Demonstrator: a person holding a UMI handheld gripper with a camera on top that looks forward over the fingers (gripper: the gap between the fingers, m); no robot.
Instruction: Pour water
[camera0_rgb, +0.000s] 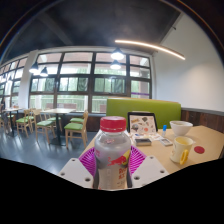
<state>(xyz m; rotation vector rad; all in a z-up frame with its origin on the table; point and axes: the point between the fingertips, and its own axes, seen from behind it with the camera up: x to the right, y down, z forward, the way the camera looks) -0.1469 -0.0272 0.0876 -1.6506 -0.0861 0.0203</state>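
A clear plastic bottle (112, 152) with a red cap and a red-and-yellow label stands upright between my fingers. My gripper (112, 160) is shut on the bottle, with both pink pads (89, 159) pressed on its sides. Beyond the bottle to the right, a yellowish cup (181, 149) stands on the wooden table (205, 140). A white bowl (180, 128) sits behind that cup.
A tablet or framed picture (142, 123) leans behind the bottle, with a red coaster-like disc (199, 150) to the right of the cup. A green sofa (145, 108), chairs and tables (55, 118) stand farther back by large windows.
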